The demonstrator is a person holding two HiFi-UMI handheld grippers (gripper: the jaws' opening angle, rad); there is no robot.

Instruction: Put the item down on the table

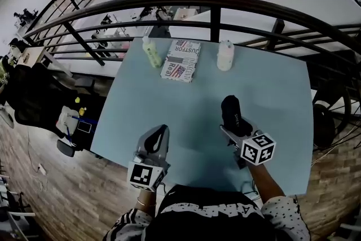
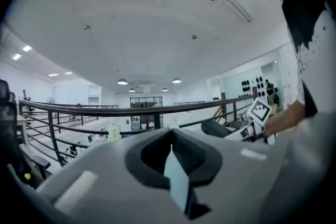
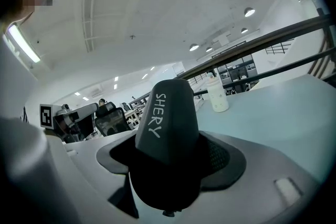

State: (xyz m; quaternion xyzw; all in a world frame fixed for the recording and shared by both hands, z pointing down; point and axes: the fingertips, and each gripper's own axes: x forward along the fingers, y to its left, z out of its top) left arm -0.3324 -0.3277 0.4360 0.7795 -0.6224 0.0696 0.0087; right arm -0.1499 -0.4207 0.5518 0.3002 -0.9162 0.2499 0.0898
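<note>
The item is a black, rounded, oblong thing (image 1: 231,109) with white print "SHERY" (image 3: 167,123). My right gripper (image 1: 234,125) is shut on its lower end, so it sticks up out of the jaws over the near right part of the light blue table (image 1: 271,99). In the right gripper view the dark pads (image 3: 227,157) hug both its sides. My left gripper (image 1: 163,131) hovers over the near left part of the table. Its jaws meet at the tips (image 2: 170,131) with nothing between them. How high the item hangs above the table is unclear.
At the table's far edge stand a pale green bottle (image 1: 151,52), a printed pack (image 1: 181,60) and a white bottle (image 1: 225,56). A dark railing (image 1: 214,8) runs behind them over a drop to a lower floor. A black chair (image 1: 34,93) stands at the left.
</note>
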